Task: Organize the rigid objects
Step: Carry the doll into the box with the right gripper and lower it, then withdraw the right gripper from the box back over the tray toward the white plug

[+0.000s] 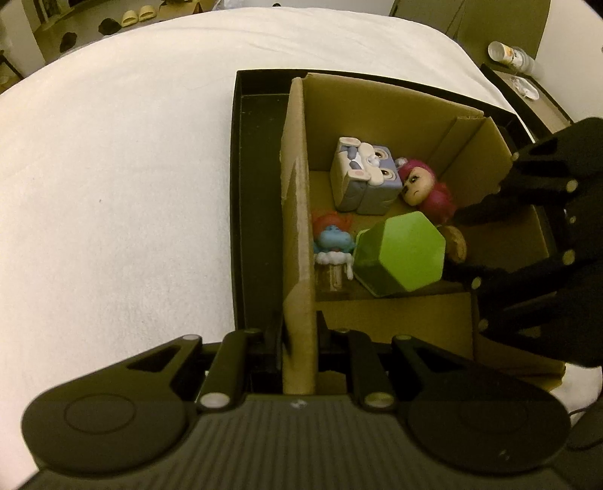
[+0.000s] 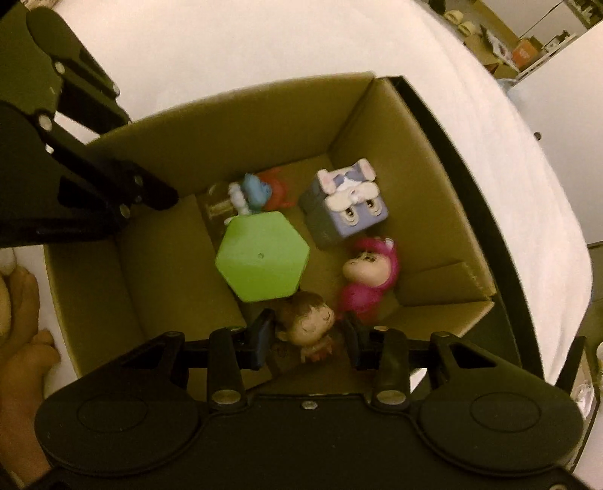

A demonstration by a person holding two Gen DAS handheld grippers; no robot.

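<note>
A cardboard box (image 1: 380, 109) (image 2: 233, 128) sits in a black tray (image 1: 256, 211) on a white bed. Inside lie a green hexagonal block (image 1: 399, 256) (image 2: 262, 256), a grey-blue bunny cube (image 1: 365, 173) (image 2: 345, 203), a pink figure (image 1: 426, 188) (image 2: 367, 271) and a blue figure with red hair (image 1: 333, 241) (image 2: 260, 190). My left gripper (image 1: 299, 339) is shut on the box's left wall (image 1: 297, 233). My right gripper (image 2: 307, 335) reaches into the box with its fingers around a brown-haired figure (image 2: 309, 324); in the left wrist view the figure (image 1: 456, 243) is mostly hidden by it.
The white bed (image 1: 113, 188) spreads around the box. A side table (image 1: 527, 86) with a cup and a plate stands at the right. Shoes (image 1: 137, 15) lie on the floor beyond the bed. A person's hand (image 2: 22, 320) shows at the left edge.
</note>
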